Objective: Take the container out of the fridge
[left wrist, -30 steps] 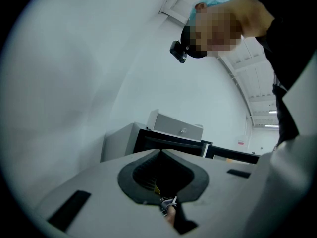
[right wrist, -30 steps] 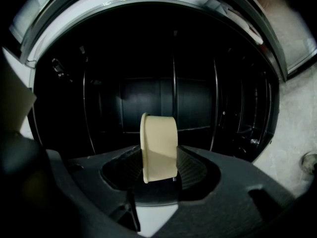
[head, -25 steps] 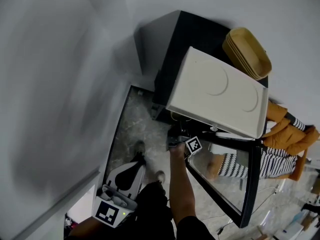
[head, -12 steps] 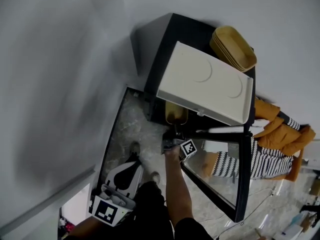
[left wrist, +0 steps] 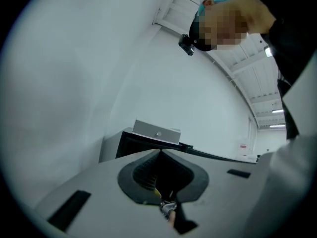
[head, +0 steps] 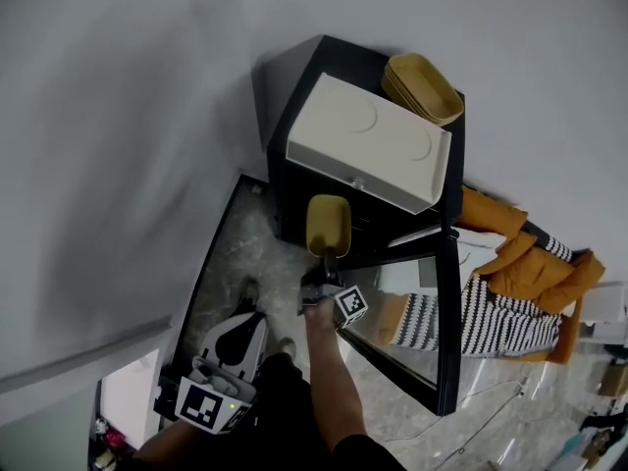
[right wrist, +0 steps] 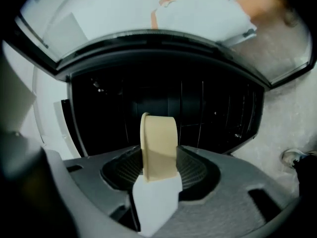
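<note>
Right gripper view: right gripper (right wrist: pixel 159 175) clamps the container (right wrist: pixel 158 138) by its rim, holding it clear of the fridge (right wrist: pixel 213 108); left gripper (left wrist: pixel 159 155) is closed, empty, unneeded.

a black fridge (head: pixel 294 126) stands against the grey wall (head: pixel 118 116) with its glass door (head: pixel 446 302) swung open. on top of it sit a white box (head: pixel 368 140) and stacked yellow baskets (head: pixel 422 84). the right gripper (head: pixel 324 263) holds a yellow container (head: pixel 328 226) by its near end, just in front of the fridge opening. the left gripper (head: pixel 245 327) hangs at lower left over the marbled floor (head: pixel 231 253), well apart from the fridge.
</note>
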`<state>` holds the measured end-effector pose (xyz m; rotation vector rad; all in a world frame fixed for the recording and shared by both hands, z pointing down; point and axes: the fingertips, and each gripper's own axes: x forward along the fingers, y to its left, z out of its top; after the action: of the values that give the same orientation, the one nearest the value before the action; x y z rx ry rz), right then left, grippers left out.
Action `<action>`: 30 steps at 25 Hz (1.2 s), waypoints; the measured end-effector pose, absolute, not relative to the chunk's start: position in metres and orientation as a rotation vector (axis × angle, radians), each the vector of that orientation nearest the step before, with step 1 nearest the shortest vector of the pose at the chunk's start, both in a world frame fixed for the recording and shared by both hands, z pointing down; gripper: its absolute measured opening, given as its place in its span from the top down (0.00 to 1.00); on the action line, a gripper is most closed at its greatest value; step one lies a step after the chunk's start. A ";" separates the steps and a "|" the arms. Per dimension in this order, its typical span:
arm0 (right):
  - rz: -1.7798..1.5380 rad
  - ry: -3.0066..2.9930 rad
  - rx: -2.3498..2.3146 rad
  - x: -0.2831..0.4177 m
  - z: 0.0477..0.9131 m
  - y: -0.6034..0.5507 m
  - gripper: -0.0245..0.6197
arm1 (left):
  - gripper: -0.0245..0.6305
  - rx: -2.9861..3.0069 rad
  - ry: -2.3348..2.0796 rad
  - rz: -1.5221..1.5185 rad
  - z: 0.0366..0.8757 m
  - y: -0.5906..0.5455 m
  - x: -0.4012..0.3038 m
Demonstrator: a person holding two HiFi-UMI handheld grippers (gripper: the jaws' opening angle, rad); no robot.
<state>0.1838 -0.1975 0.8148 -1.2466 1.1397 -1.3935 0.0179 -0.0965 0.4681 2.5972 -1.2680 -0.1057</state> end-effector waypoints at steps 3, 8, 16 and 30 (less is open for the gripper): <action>-1.406 1.134 -1.249 0.184 0.802 -0.173 0.66 | 0.96 2.576 -1.316 -0.094 0.463 -0.072 0.015; -1.411 1.137 -1.238 0.183 0.776 -0.140 0.66 | 0.96 2.546 -1.393 -0.074 0.452 -0.044 0.006; -1.403 1.141 -1.242 0.180 0.732 -0.089 0.66 | 0.96 2.566 -1.392 -0.083 0.421 -0.024 -0.002; -1.352 1.104 -1.265 0.146 0.644 -0.010 0.67 | 0.96 2.622 -1.276 -0.126 0.400 -0.018 -0.046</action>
<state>0.1464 -0.0097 0.6444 -1.2652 1.1043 -1.3523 -0.0460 -0.0181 0.4002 2.6221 -1.2764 -0.1260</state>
